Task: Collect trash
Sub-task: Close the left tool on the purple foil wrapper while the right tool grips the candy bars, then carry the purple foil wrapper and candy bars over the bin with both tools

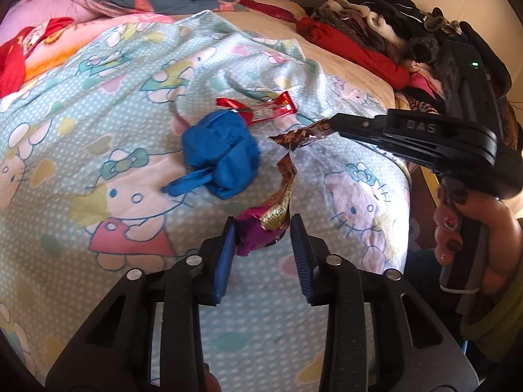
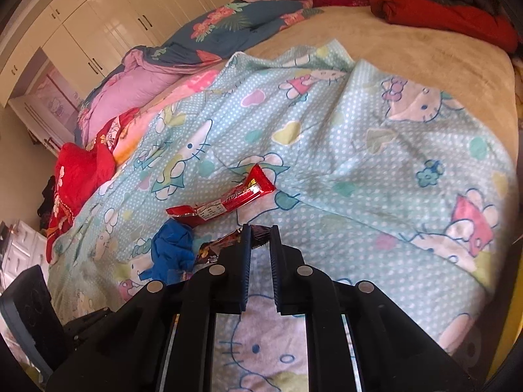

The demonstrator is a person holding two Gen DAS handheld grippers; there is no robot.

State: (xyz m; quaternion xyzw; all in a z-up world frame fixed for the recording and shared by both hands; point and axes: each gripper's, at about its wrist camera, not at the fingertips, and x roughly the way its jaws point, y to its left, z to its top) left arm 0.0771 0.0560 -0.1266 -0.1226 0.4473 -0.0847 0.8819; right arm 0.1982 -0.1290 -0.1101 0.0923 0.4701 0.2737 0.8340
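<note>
Crumpled blue plastic glove point(image 1: 218, 160) and red foil snack wrapper point(image 1: 261, 109) loose on cartoon-print bedsheet point(image 1: 98, 104), uncollected. Left gripper point(image 1: 263, 228) narrowed around purple-gold foil wrapper point(image 1: 261, 228), right pad apparently clear. Right gripper point(image 2: 260, 230) pinching brown wrapper point(image 2: 258, 233), likely for lifting. White wardrobe point(image 2: 108, 29) only in right view.

A crumpled blue glove point(image 1: 219, 160) lies on the cat-print sheet point(image 1: 98, 124), a red snack wrapper point(image 1: 261, 108) flat just beyond it; beside the glove, a brown wrapper point(image 1: 302, 135) is pinched at one end and lifted, and a purple-gold wrapper point(image 1: 266, 225) sits between blue pads
</note>
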